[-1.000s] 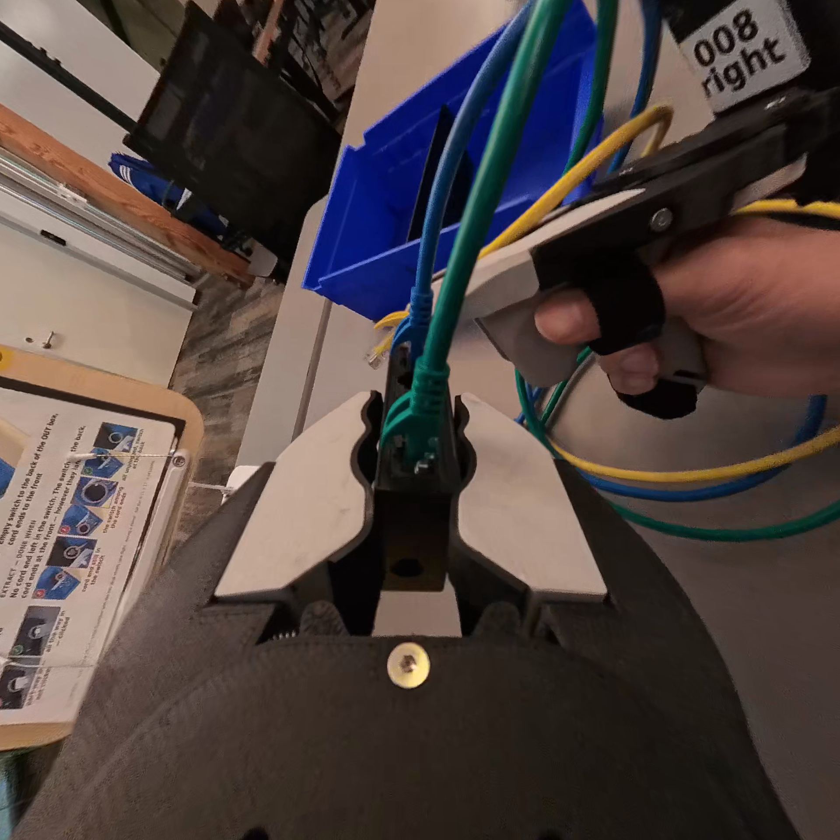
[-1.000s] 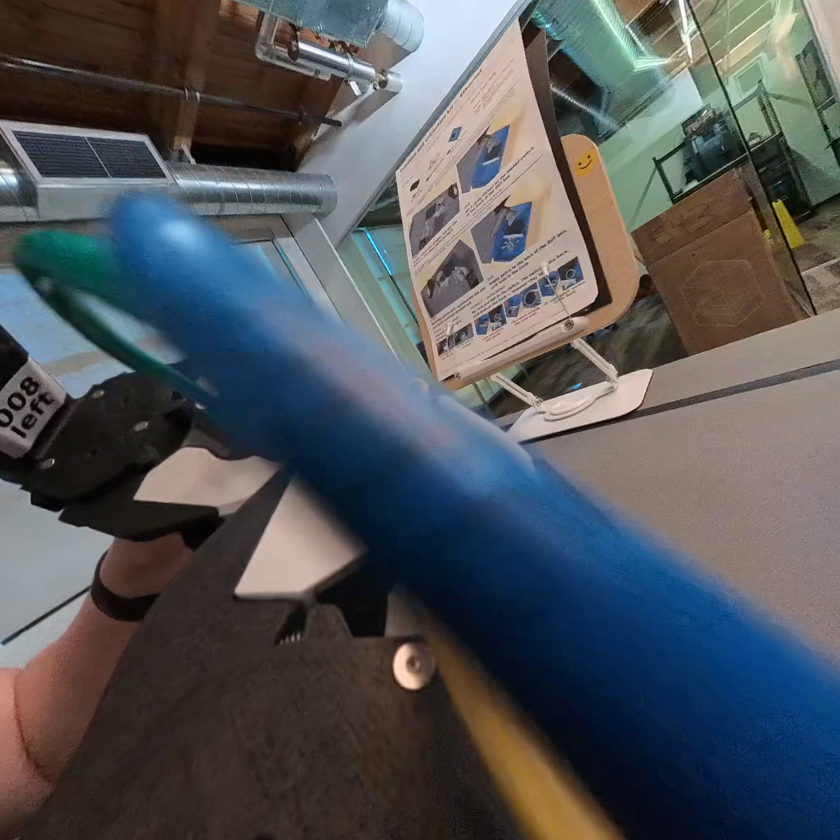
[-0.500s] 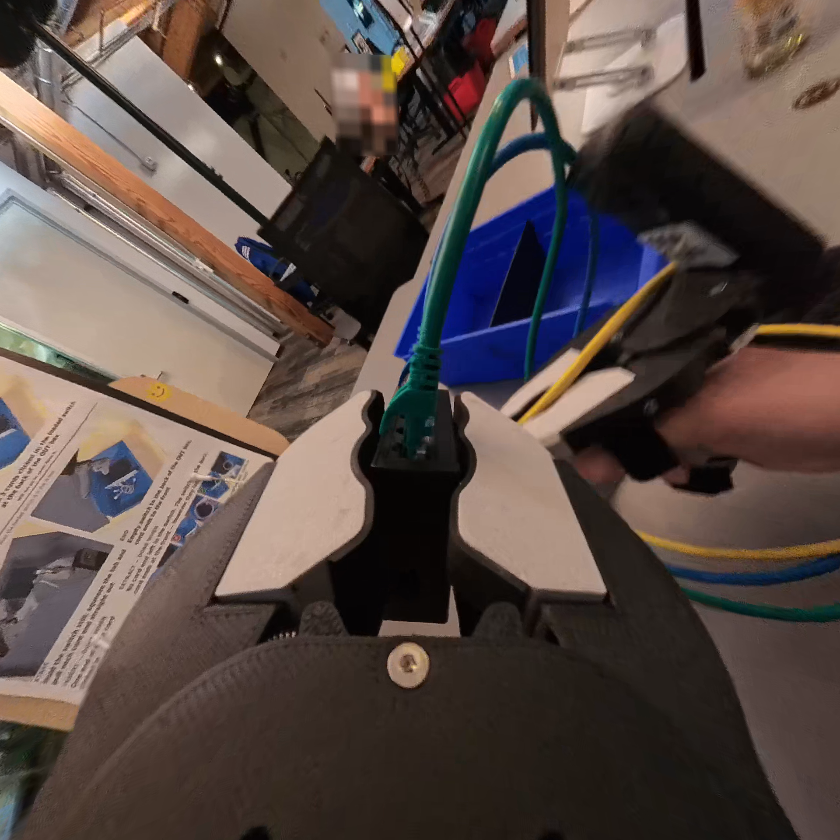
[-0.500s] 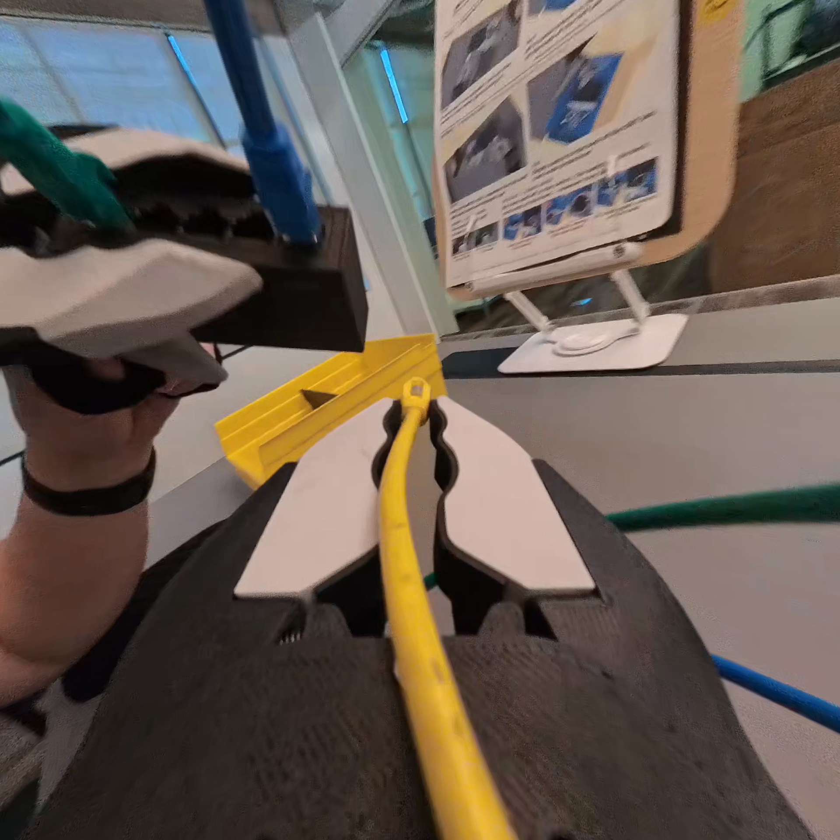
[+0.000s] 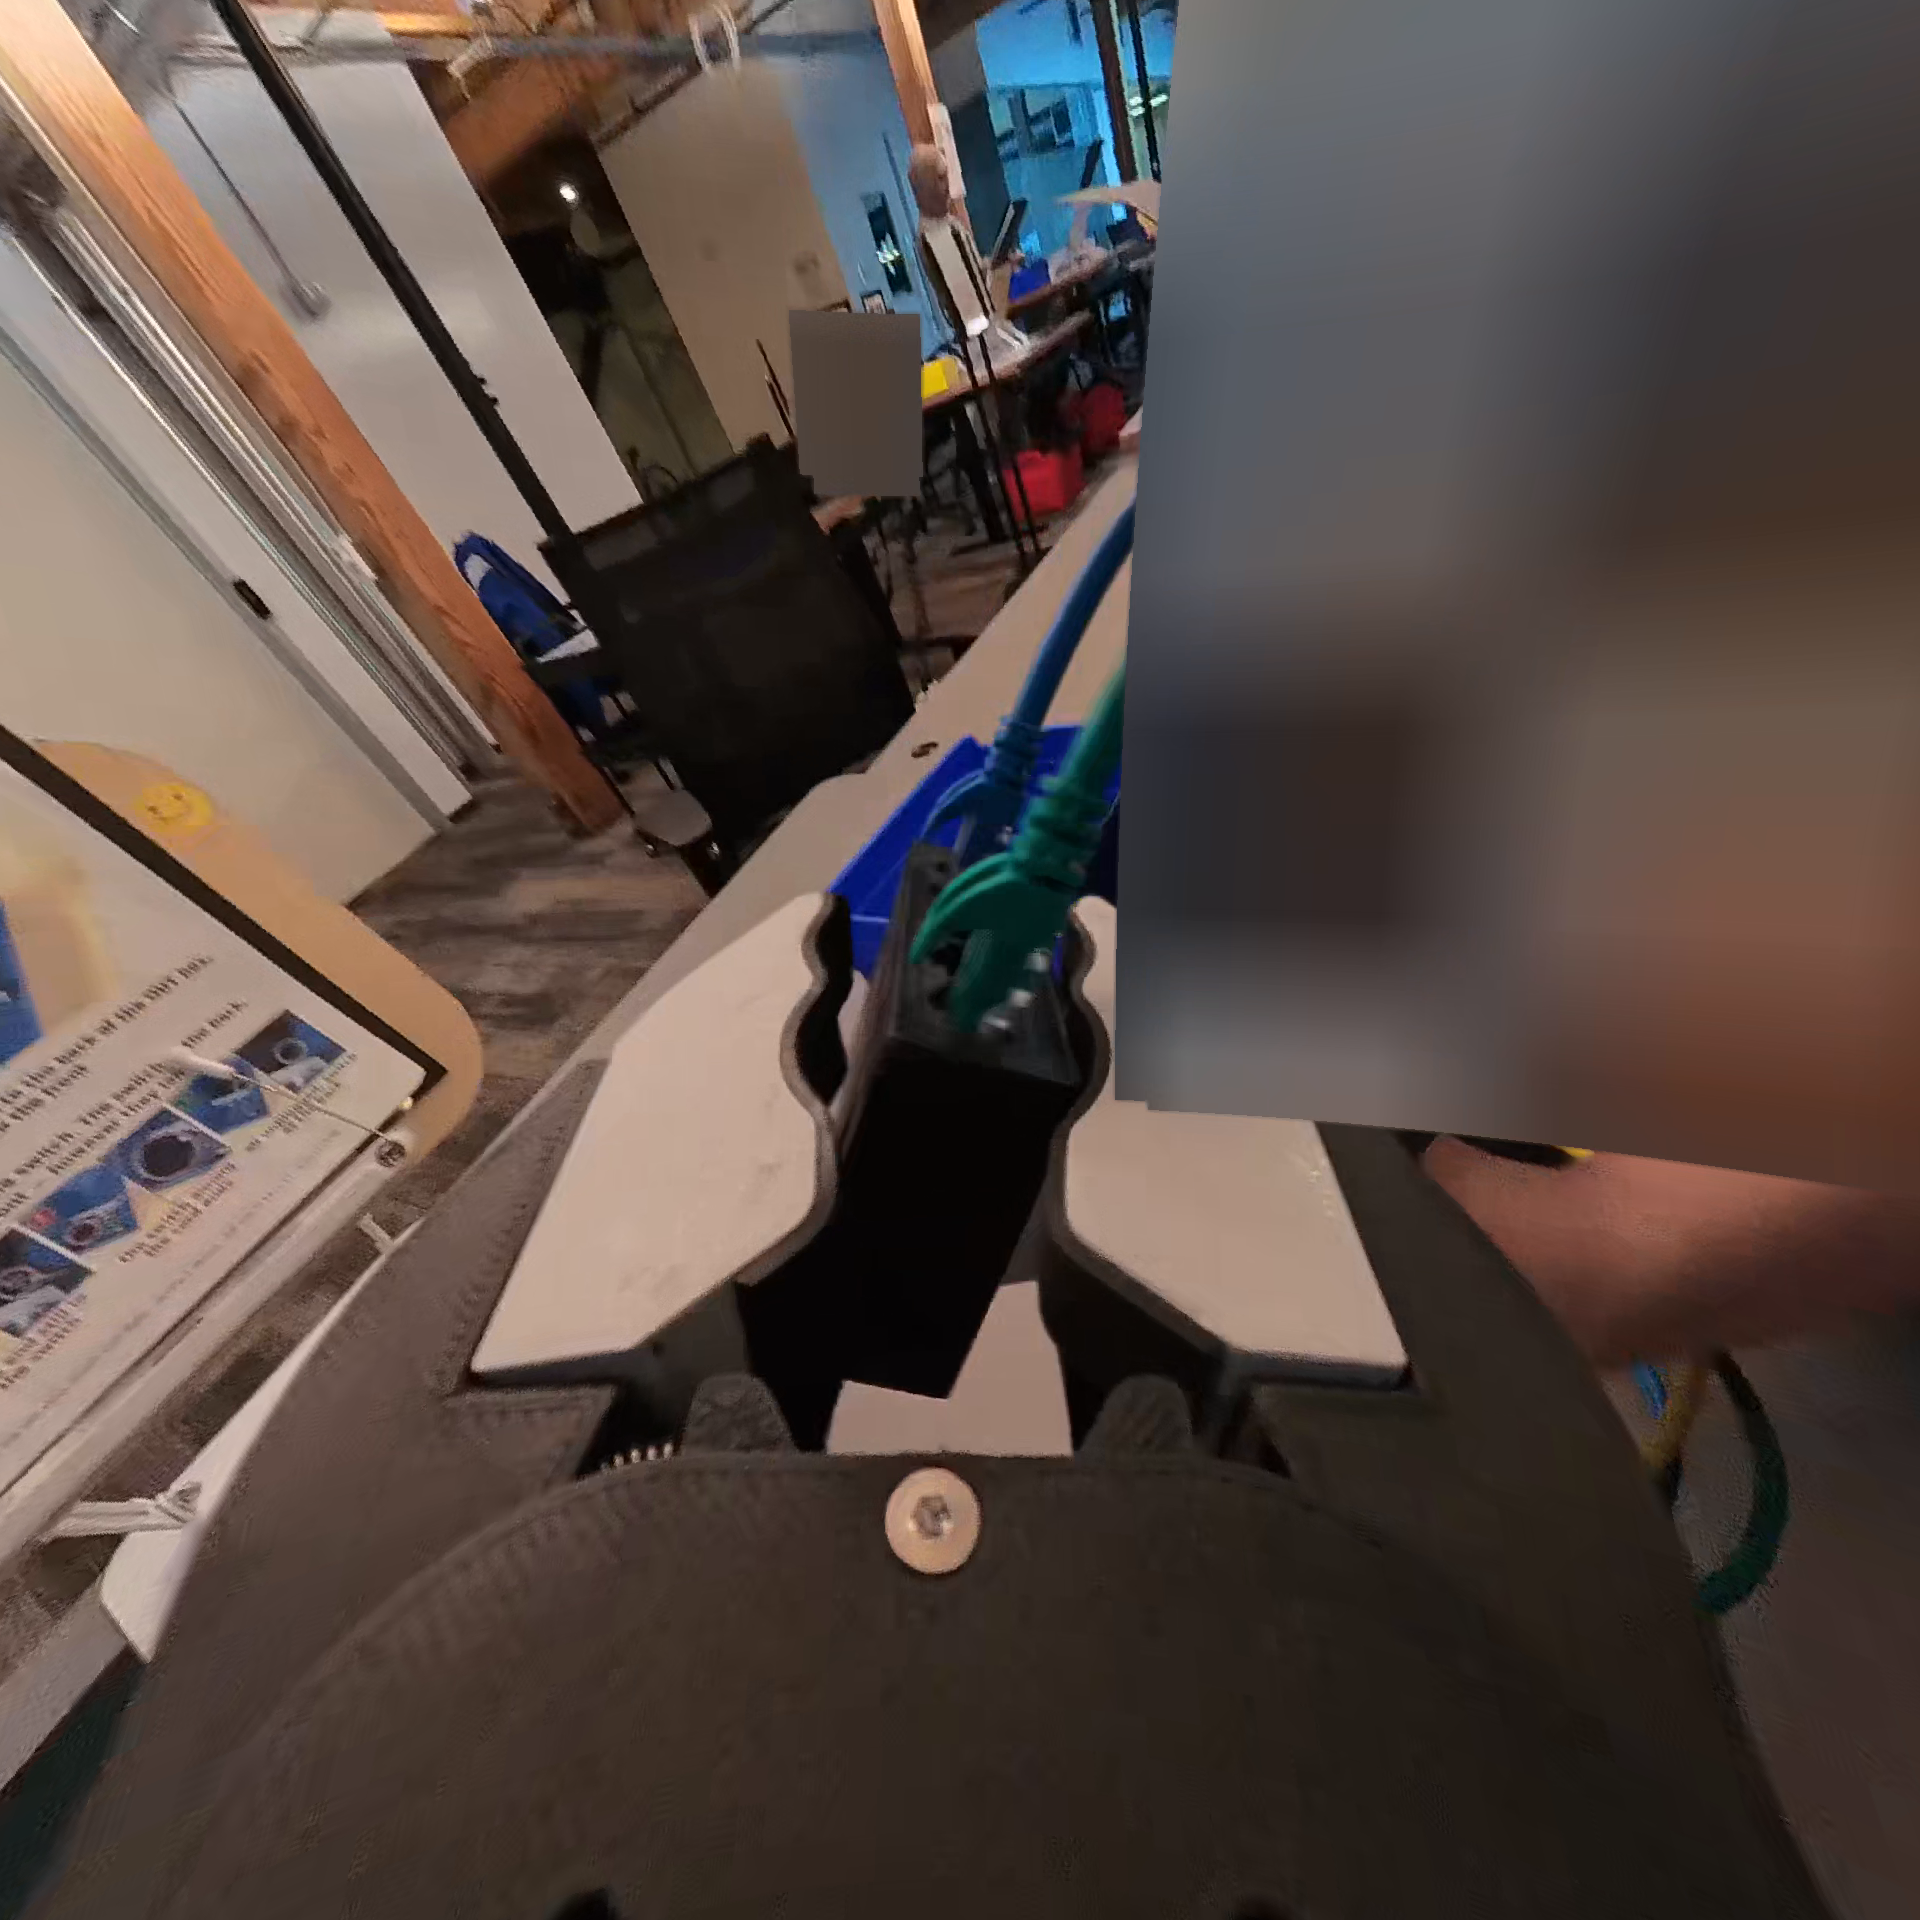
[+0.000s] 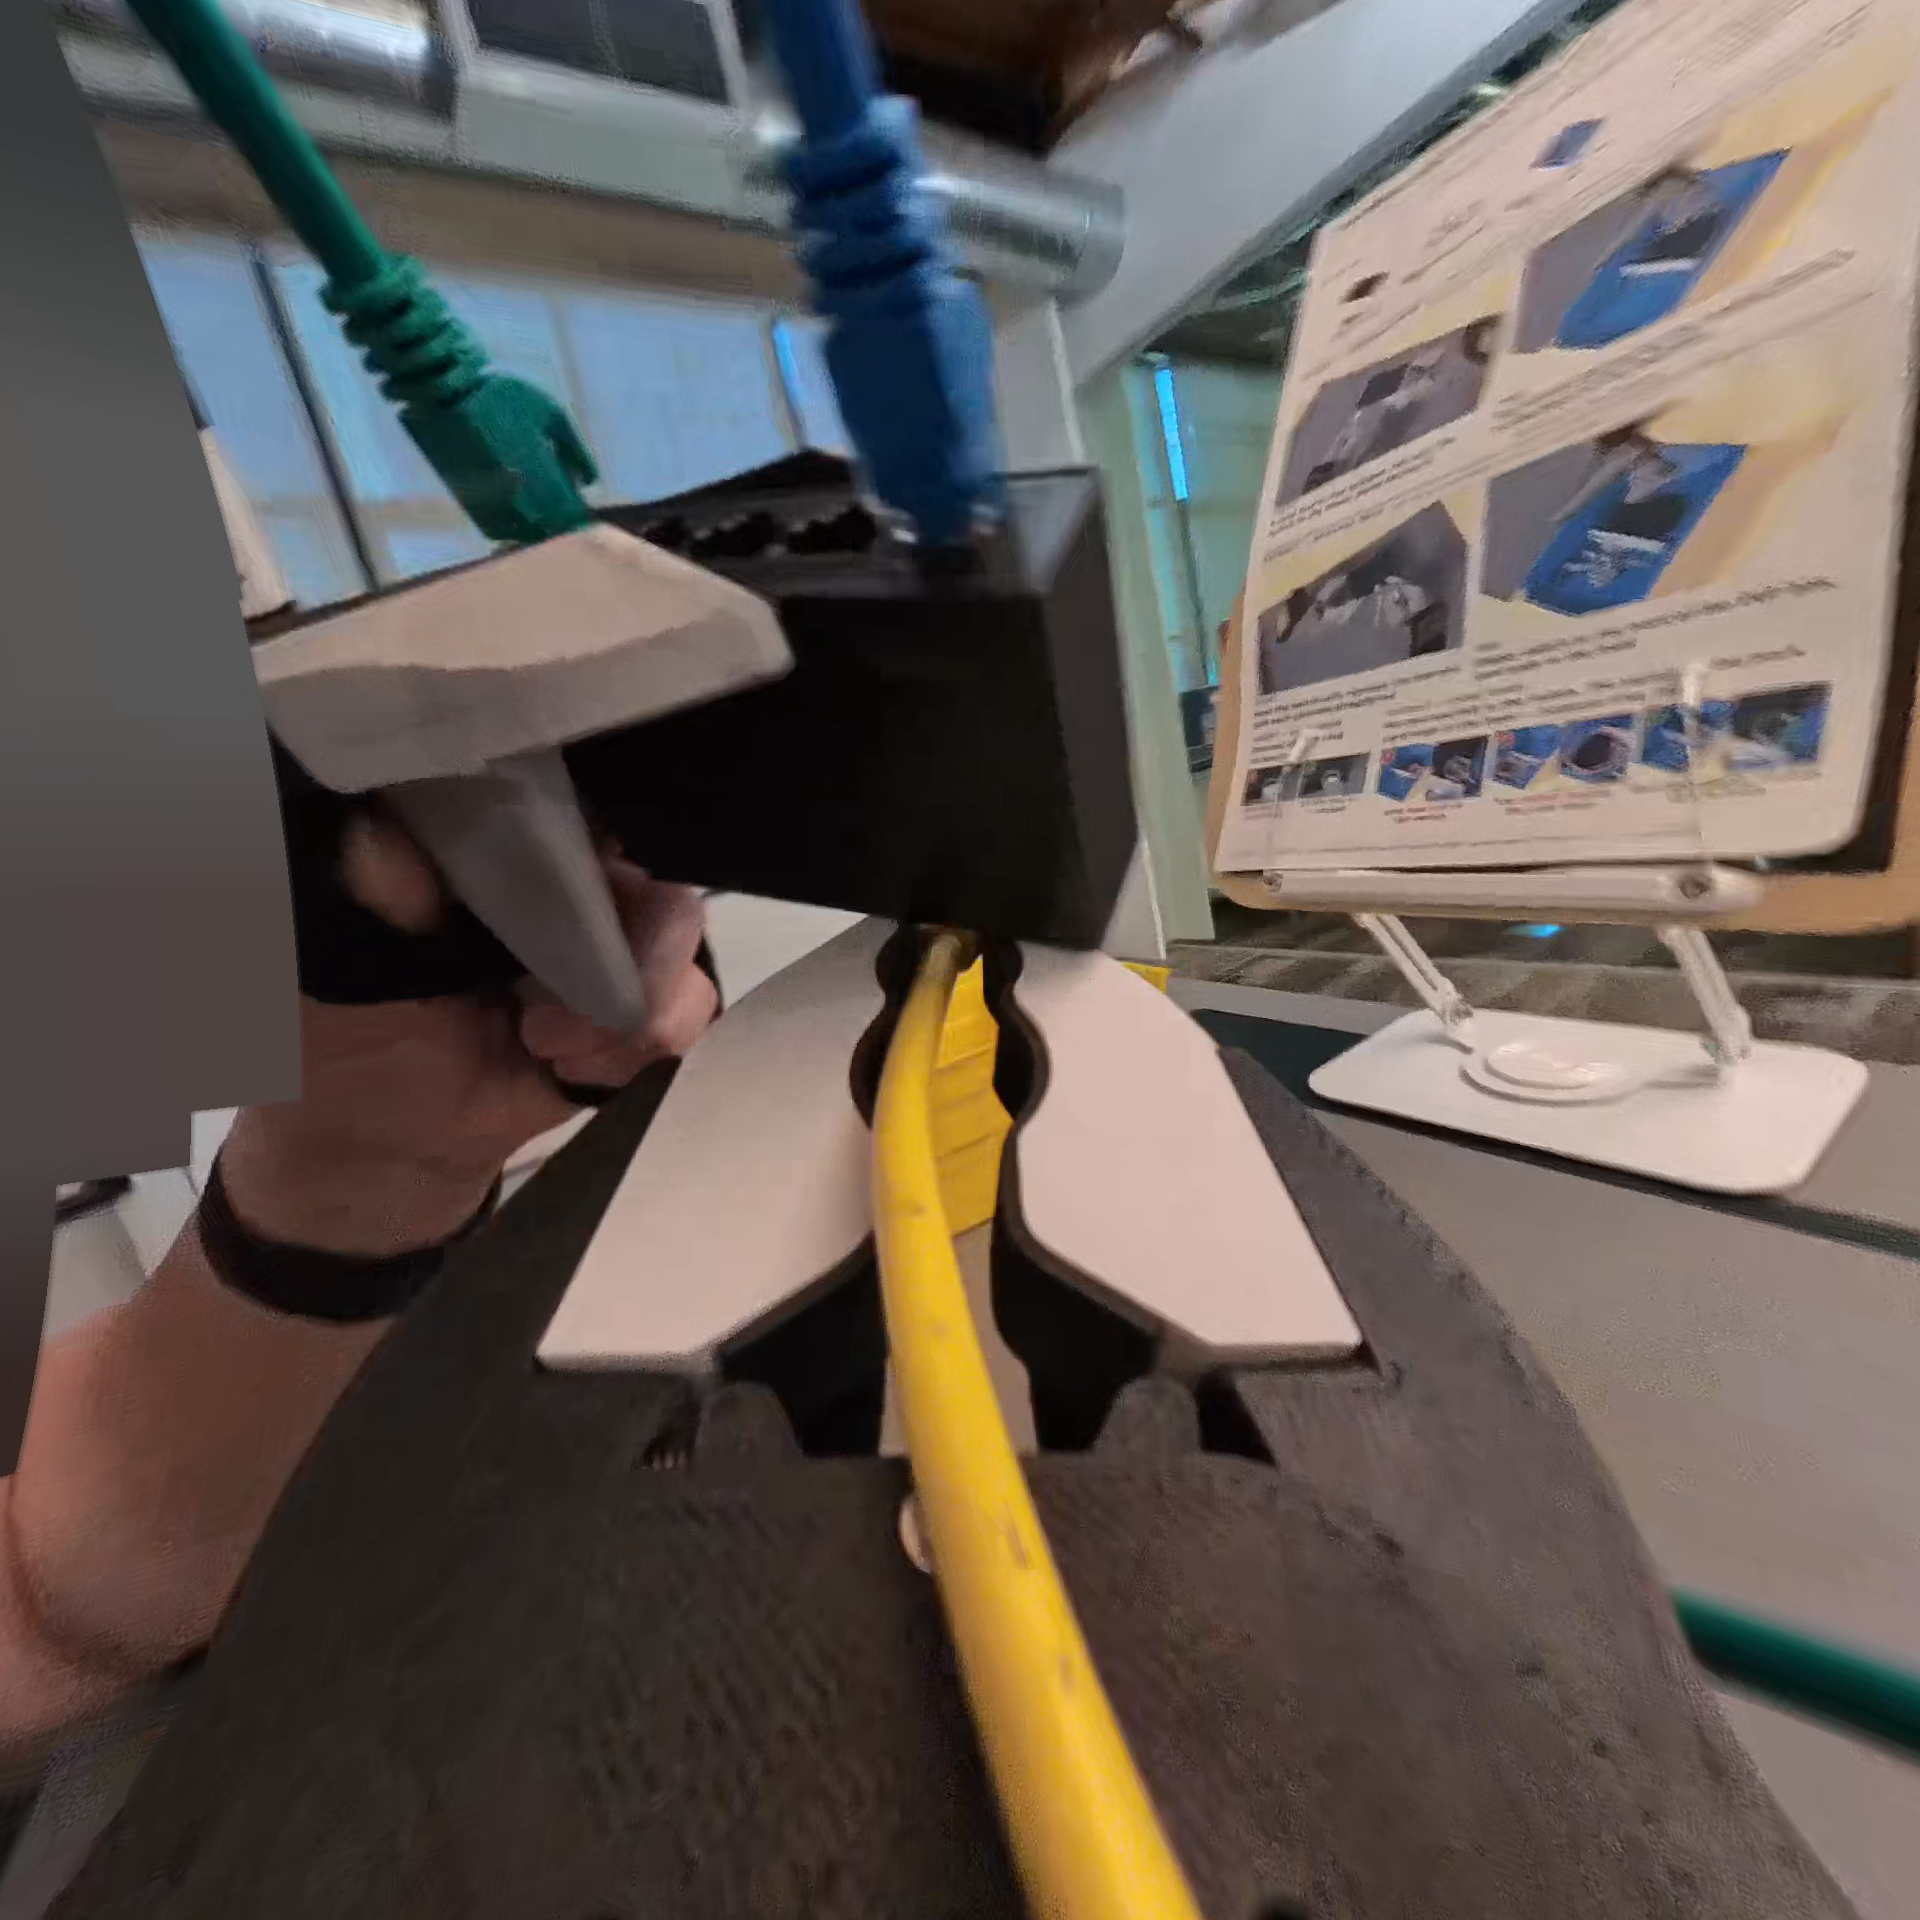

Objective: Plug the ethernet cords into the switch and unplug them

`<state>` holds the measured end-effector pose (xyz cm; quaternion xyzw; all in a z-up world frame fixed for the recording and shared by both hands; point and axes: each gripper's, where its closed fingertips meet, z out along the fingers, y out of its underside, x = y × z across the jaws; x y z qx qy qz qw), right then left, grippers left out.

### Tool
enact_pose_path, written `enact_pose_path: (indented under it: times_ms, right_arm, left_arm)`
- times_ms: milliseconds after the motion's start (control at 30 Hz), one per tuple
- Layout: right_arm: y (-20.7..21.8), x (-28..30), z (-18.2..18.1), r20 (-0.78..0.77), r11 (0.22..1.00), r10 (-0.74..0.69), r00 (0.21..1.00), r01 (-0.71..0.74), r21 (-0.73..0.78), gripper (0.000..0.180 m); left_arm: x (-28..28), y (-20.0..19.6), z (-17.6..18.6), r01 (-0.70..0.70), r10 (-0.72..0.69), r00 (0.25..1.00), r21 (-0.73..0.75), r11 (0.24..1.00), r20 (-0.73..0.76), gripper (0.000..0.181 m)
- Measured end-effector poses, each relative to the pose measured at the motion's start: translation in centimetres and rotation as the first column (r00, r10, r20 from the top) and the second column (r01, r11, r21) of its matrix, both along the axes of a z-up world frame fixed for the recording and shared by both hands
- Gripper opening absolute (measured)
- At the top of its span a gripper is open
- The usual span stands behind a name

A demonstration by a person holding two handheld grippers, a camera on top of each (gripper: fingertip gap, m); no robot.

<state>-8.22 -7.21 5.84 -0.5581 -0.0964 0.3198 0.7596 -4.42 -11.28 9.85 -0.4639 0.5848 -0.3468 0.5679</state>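
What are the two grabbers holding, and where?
The left gripper clamps the black switch by its sides. The right gripper pinches the yellow cord close behind its hidden end.

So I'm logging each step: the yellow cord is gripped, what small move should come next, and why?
Probably lift the right tongs and steer the yellow cord up to an empty port. Its tip sits under the black switch, below the port face. The left tongs hold the switch, with the green cord and blue cord plugged in and ports free between them.
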Motion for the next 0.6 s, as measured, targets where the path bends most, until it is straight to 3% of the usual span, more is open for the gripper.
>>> enact_pose_path:
  times_ms: [67, 233, 400, 600]
  right_arm:
    - [0.4, -0.6, 0.2, 0.079, 1.000, 0.000, 0.997, -0.002, 0.022, 0.013]
    - [2.5, -0.4, -0.5, 0.265, 0.996, -0.086, 0.960, 0.079, 0.037, 0.013]
    - [3.7, -1.6, -0.8, 0.416, 0.977, -0.206, 0.886, 0.165, 0.133, 0.013]
    - [6.6, -0.7, -1.5, 0.434, 0.949, -0.286, 0.855, 0.316, 0.003, 0.012]
  left_arm:
    - [0.2, 1.2, -1.1, -0.029, 0.030, 0.998, 0.022, 0.999, -0.059, 0.048]
    - [-0.5, 3.8, -1.7, -0.066, 0.072, 0.992, 0.058, 0.996, -0.107, 0.036]
    - [-2.4, 5.6, -0.2, -0.109, 0.114, 0.992, 0.095, 0.989, -0.048, 0.032]
    - [-4.6, 5.4, 1.8, 0.001, 0.002, 0.999, -0.064, 0.998, 0.037, 0.031]
